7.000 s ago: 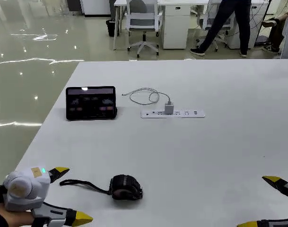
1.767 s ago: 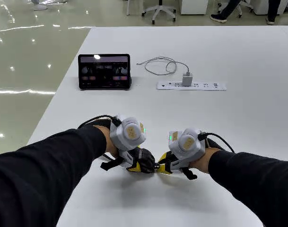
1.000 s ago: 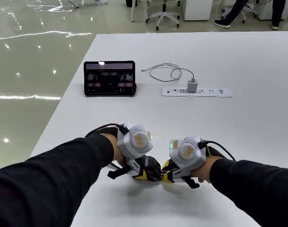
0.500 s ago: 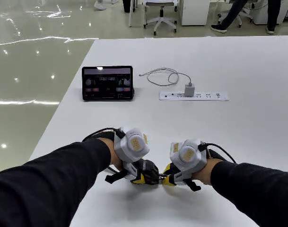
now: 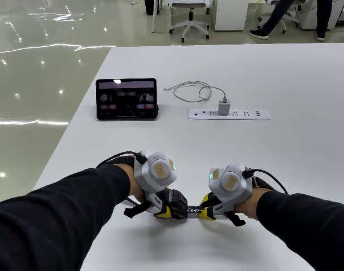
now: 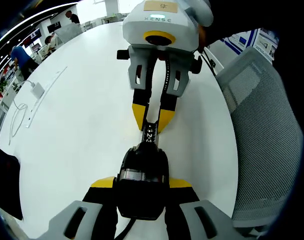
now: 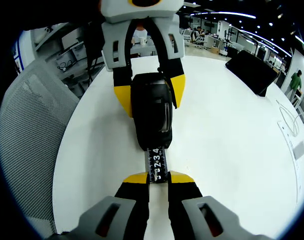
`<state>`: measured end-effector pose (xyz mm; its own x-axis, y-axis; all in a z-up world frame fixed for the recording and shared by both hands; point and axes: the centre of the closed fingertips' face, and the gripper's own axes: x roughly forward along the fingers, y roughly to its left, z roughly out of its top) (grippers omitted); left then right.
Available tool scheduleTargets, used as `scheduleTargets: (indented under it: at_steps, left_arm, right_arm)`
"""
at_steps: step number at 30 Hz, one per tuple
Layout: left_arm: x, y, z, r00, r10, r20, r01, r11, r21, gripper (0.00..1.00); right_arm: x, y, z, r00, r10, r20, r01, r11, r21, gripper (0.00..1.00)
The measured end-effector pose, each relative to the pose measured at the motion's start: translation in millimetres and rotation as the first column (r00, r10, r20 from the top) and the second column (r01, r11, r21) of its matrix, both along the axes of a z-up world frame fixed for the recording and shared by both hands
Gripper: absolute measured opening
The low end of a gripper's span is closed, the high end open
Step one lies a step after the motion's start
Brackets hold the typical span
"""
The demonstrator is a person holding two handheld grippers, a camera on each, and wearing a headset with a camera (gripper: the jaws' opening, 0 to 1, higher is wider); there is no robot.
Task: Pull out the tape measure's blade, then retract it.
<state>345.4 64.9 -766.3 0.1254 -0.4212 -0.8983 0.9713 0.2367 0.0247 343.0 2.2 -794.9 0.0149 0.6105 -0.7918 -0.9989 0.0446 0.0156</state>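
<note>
The black tape measure [image 5: 174, 204] lies near the table's front edge, and my left gripper [image 5: 167, 210] is shut on its case [image 6: 142, 181]. A short length of its blade [image 7: 156, 164] sticks out, with black numbers on white. My right gripper [image 5: 204, 212] is shut on the blade's end [image 6: 150, 134], a few centimetres from the case [image 7: 152, 110]. In the left gripper view the right gripper [image 6: 151, 119] faces me, its yellow fingertips [image 6: 165, 117] pinching the blade. In the right gripper view the left gripper [image 7: 150, 95] holds the case from behind.
A dark tablet [image 5: 126, 98] stands at the back left. A white power strip [image 5: 229, 114] with a charger and a coiled cable [image 5: 191, 90] lies behind the grippers. The white table [image 5: 296, 135] stretches to the right. A grey mesh chair [image 6: 264, 140] is near the front edge.
My right gripper has moved a little to the right, away from the case, and a short piece of the blade now shows between the two grippers.
</note>
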Motion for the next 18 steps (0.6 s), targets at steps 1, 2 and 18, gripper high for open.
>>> scheduleTargets:
  at_steps: [1, 2, 18]
  left_arm:
    - [-0.1, 0.0, 0.0, 1.0, 0.001, 0.0, -0.001, 1.0, -0.001, 0.32]
    - [-0.1, -0.1, 0.0, 1.0, 0.001, 0.001, -0.001, 1.0, -0.002, 0.32]
    - [0.7, -0.2, 0.5, 1.0, -0.003, 0.01, 0.003, 1.0, -0.007, 0.32]
  right_arm:
    - [0.5, -1.3, -0.2, 1.0, -0.002, 0.001, 0.002, 1.0, -0.002, 0.08]
    - [0.8, -2.3, -0.2, 1.0, -0.003, 0.002, 0.003, 1.0, -0.004, 0.08]
    - [-0.4, -11.4, 0.5, 0.999, -0.031, -0.011, 0.031, 0.999, -0.015, 0.09]
